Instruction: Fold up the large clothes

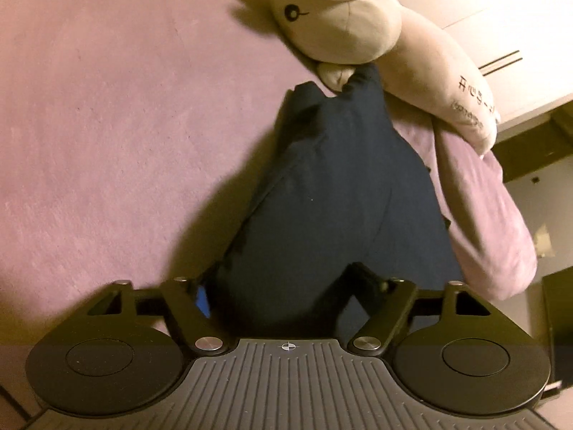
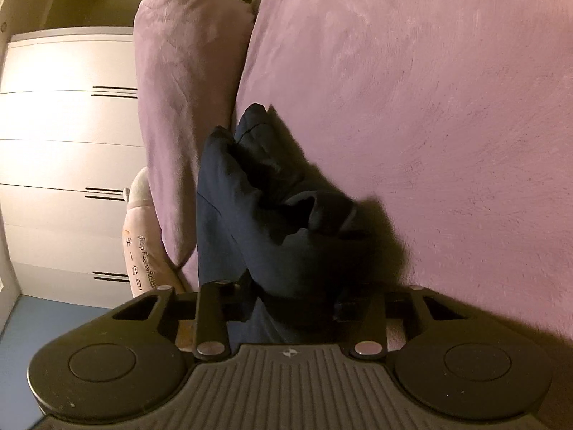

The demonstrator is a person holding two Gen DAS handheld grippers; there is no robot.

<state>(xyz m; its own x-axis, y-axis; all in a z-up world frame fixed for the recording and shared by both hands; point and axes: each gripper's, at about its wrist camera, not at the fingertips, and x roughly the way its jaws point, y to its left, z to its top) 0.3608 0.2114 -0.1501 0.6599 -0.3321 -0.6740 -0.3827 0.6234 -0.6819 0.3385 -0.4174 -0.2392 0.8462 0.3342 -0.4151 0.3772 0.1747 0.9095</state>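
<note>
1. Work surface: a bed [image 1: 107, 125] covered in mauve plush fabric carries the item. No desk is present, so positions below refer to the bed and its edges.
2. Task item: a dark navy garment [image 1: 333, 193] lies bunched in a narrow heap near the bed edge that faces the white drawer unit [image 2: 68, 150]. It is not yet spread or folded.
3. Neighbouring items: a plush toy [image 1: 343, 18] lies along that same edge, and its paw touches the far end of the garment. A mauve pillow [image 2: 179, 107] stands just beside the heap, between it and the drawer unit.
4. Left gripper [image 1: 283, 286]: the cloth runs between its tongs, which stand partly apart. The fingertips are buried in dark fabric; whether the pads press on it cannot be told.
5. Right gripper [image 2: 293, 304]: its tongs are set closer together, with a fold of the garment between them. Contact is hidden by the cloth, so a clamp cannot be confirmed.
6. Reason for placement: both grippers address the near end of the heap, probably to take two hold points and draw the garment flat.
7. Caution: lifting may drag the plush toy or pillow, since both crowd the heap.
</note>
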